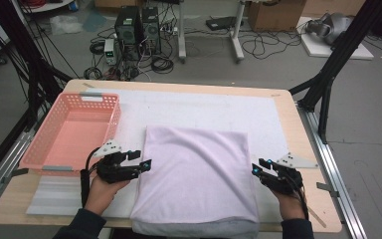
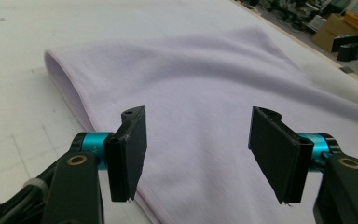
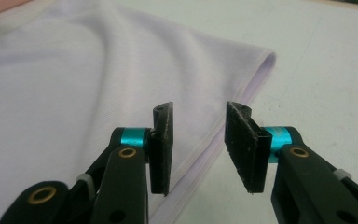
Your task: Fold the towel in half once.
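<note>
A folded lilac towel [image 1: 196,174] lies flat on the white mat, its near end hanging over the table's front edge. My left gripper [image 1: 142,159] sits at the towel's left edge, jaws open. In the left gripper view the towel [image 2: 205,84] spreads beyond the open left gripper [image 2: 198,140], with nothing pinched between the pads. My right gripper [image 1: 258,166] is at the towel's right edge. In the right gripper view, the open right gripper [image 3: 198,135] straddles the towel's [image 3: 74,84] hemmed edge without pressing on it.
A pink plastic basket [image 1: 45,144] stands empty at the left of the table, close behind my left hand. The white mat [image 1: 199,107] covers most of the wooden tabletop. Black frame legs, computers and cables stand on the floor beyond the far edge.
</note>
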`<state>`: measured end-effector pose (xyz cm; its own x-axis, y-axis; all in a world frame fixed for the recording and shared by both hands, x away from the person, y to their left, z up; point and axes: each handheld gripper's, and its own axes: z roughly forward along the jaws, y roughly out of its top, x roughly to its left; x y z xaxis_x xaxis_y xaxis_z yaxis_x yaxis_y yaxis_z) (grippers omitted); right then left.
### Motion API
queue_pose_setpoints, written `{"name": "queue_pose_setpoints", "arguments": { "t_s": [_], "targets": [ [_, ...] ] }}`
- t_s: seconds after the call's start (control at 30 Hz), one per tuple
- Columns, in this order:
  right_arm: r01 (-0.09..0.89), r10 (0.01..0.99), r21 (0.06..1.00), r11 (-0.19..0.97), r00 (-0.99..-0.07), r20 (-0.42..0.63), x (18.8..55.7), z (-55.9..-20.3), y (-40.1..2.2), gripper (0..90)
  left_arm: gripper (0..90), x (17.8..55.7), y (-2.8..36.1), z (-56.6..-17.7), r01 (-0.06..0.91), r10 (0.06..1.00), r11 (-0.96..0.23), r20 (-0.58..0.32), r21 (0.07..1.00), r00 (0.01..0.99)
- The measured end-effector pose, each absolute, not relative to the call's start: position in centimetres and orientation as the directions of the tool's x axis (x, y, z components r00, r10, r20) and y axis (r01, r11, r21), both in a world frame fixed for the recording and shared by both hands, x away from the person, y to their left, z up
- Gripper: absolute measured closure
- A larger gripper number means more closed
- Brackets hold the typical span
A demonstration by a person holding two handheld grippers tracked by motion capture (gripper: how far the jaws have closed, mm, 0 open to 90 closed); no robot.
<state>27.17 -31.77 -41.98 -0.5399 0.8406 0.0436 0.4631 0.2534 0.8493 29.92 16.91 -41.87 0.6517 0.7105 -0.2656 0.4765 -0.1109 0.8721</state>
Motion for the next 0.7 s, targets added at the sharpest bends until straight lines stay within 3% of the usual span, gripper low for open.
{"name": "queue_pose_setpoints", "arguments": {
  "t_s": [0.2, 0.53, 0.7],
  "targets": [
    [0.485, 0.844, 0.837, 0.254, -0.533, 0.052, 29.6, -42.6, -32.0, 57.5, 28.9, 31.9, 16.8, -42.5, 0.464, 0.731, -0.079, -0.265, 0.883, 0.629],
    [0.527, 0.836, 0.815, 0.241, -0.539, 0.102, 33.4, -43.2, -32.2, 42.5, 27.7, 34.2, 16.8, -42.9, 0.457, 0.746, -0.077, -0.253, 0.886, 0.616],
    [0.546, 0.818, 0.798, 0.253, -0.562, 0.125, 35.2, -44.0, -30.8, 57.3, 27.9, 34.0, 17.0, -42.8, 0.465, 0.756, -0.096, -0.240, 0.880, 0.609]
  ]
}}
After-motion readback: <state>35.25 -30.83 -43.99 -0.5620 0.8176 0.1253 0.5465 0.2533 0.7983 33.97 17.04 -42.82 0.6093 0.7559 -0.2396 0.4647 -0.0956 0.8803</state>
